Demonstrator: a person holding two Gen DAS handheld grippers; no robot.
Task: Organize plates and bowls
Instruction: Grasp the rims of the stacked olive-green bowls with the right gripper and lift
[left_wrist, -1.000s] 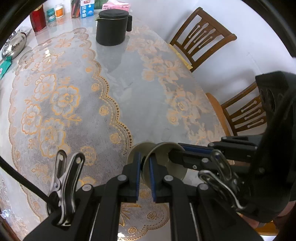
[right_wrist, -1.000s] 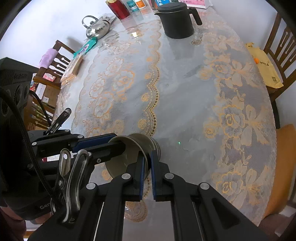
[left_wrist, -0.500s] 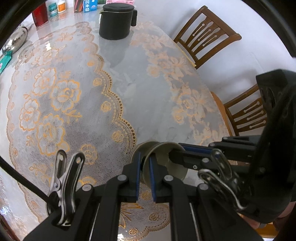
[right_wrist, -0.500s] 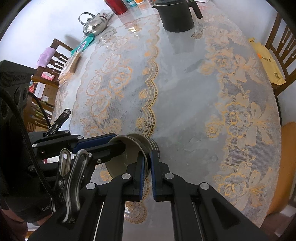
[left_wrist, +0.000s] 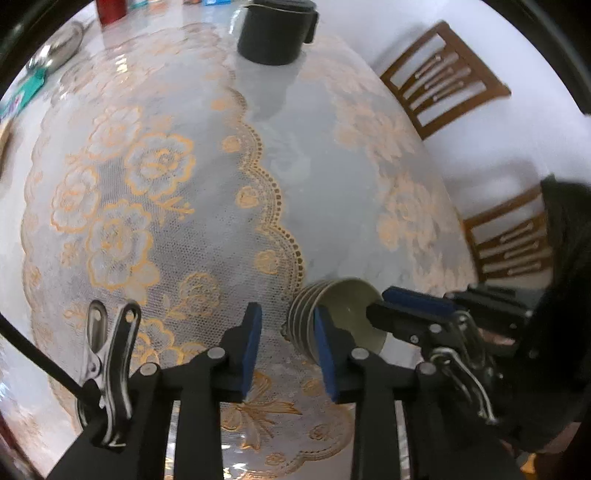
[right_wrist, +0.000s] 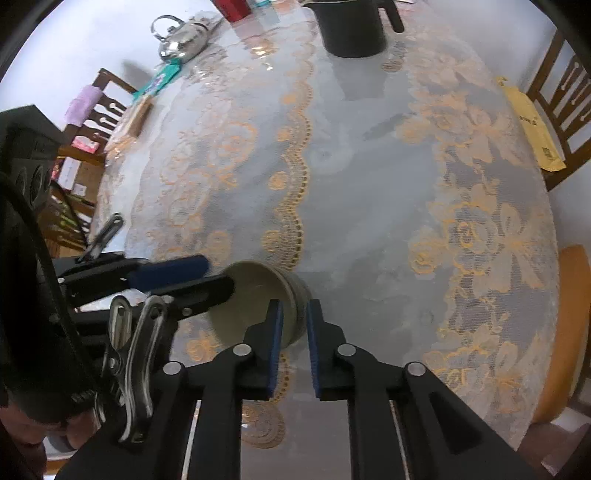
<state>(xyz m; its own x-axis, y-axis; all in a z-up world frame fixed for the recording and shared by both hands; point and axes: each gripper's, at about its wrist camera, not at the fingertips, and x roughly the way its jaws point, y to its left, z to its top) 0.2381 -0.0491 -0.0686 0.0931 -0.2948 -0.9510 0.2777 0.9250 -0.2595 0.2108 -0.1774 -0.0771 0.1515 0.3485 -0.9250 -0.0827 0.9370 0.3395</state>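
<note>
A stack of several nested olive-grey bowls (left_wrist: 343, 314) (right_wrist: 251, 306) sits low over the lace-covered table (left_wrist: 207, 184) near its front edge, tipped a little to one side. My left gripper (left_wrist: 288, 350) (right_wrist: 218, 275) is opening. The stack's ribbed left wall stands between its blue pads (left_wrist: 251, 343), with a clear gap on the left side. My right gripper (right_wrist: 293, 339) (left_wrist: 376, 304) is opening too. It straddles the stack's right wall, one pad inside the bowl and one outside, and neither presses on it.
A black jug (left_wrist: 275, 33) (right_wrist: 351, 29) stands at the table's far end, with a steel kettle (right_wrist: 181, 40) and a red can (left_wrist: 110, 9) to its left. Wooden chairs (left_wrist: 443, 81) (left_wrist: 513, 243) line the right side. One chair holds a yellow envelope (right_wrist: 532, 125).
Both grippers were shut on the bowl stack's rim and have now parted their jaws. The left gripper has sunk and slid left, so the stack lies by its right pad.
</note>
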